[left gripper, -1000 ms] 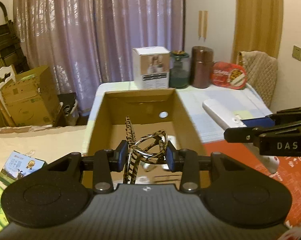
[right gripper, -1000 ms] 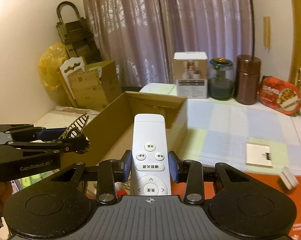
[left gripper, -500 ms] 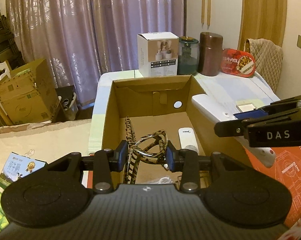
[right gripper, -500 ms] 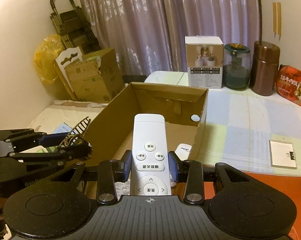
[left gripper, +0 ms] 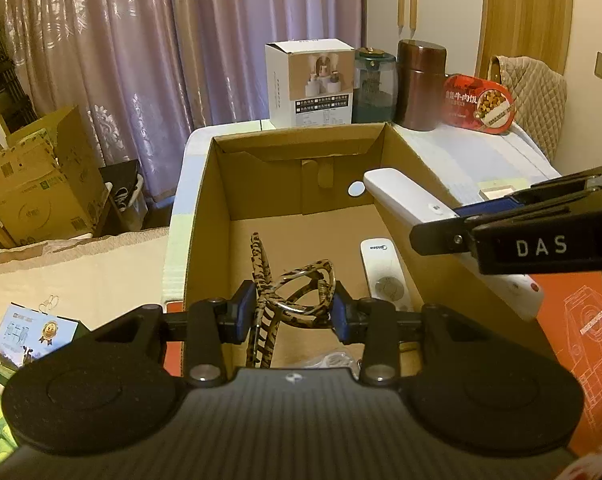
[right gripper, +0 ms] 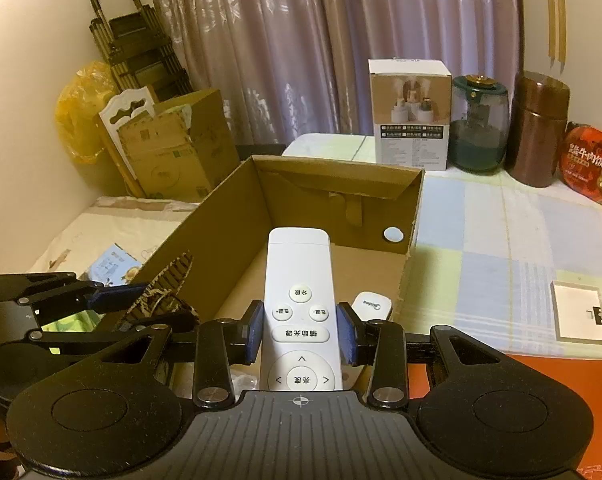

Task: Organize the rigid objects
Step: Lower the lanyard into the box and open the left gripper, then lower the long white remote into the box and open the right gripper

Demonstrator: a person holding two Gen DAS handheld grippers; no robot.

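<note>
My left gripper (left gripper: 293, 306) is shut on a leopard-print hair claw clip (left gripper: 297, 292), held over the open cardboard box (left gripper: 205, 216). A white remote with round buttons (right gripper: 299, 312) sits pinched between the blue pads of my right gripper (right gripper: 299, 334), above the box's near right part. In the left wrist view that same white remote (left gripper: 413, 200) pokes in from the right over the box wall. A second white remote (left gripper: 383, 270) lies on the box floor, and its tip (right gripper: 371, 306) shows in the right wrist view. Something pale lies at the box's near end, mostly hidden.
At the table's far edge stand a white product box (right gripper: 411, 116), a green glass jar (right gripper: 479, 126), a brown canister (right gripper: 539, 128) and a red food tub (left gripper: 479, 104). A small white tray (right gripper: 579, 316) lies on the checked cloth. Cartons (left gripper: 33, 184) crowd the left.
Both grippers have moved forward and lower over the box, so its inside and the remote lying in it now show fully. Both grips are unchanged.
</note>
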